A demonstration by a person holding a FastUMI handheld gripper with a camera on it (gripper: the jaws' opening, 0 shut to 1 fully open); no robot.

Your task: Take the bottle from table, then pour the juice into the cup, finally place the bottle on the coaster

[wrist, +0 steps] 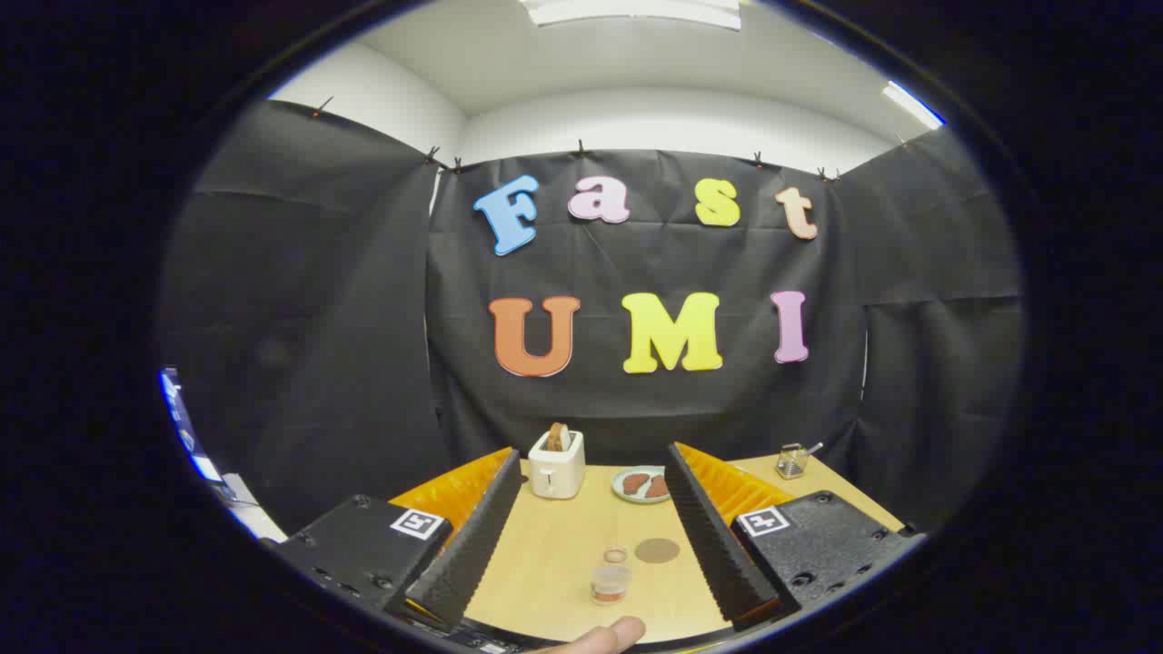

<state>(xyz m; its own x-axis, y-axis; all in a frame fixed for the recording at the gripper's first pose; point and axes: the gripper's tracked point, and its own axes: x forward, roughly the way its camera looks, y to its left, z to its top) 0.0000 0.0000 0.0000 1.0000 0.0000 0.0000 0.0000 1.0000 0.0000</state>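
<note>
Tongs (591, 472) spread wide, empty; cup (610, 583) between fingers, coaster (657, 549) beside.

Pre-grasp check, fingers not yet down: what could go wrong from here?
1. The gripper is wide open, and the clear container and the smaller item behind it stand almost touching; I cannot tell bottle from cup, and closing on one may knock the other.
2. The coaster lies right beside them and could get nudged.
3. A fingertip sits at the table edge, near the approach path.

Your worktop (554, 563) carries a toaster (556, 465); right of it a plate (639, 484), nearer you a cup (610, 583) and coaster (656, 549).
</note>
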